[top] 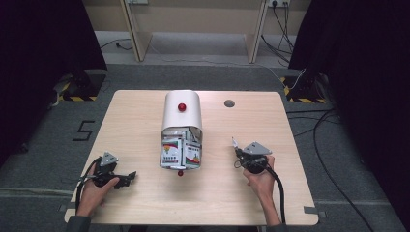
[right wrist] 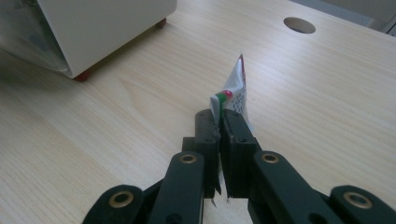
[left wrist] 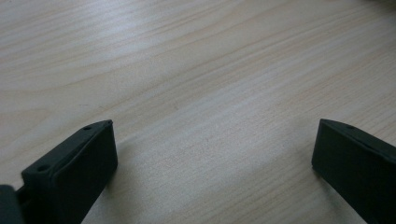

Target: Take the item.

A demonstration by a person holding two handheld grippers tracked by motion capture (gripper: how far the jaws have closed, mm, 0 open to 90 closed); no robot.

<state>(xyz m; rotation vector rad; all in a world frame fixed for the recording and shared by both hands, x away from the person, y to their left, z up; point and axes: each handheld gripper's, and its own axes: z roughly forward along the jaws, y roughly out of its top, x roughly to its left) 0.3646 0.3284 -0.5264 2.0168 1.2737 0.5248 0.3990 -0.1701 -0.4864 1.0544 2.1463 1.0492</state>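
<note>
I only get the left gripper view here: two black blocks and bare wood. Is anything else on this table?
Observer: Yes, a white box lies mid-table, its open end packed with printed packets.
Operator: What is the other hand doing?
Observer: The right gripper is shut on a small packet, jaws pinching its lower edge.
Operator: Where is that packet, over the box?
Observer: No, it is held right of the box, above the bare table.
Operator: And my gripper?
Observer: The left gripper sits near the table's front left corner, jaws apart, holding nothing.
</note>
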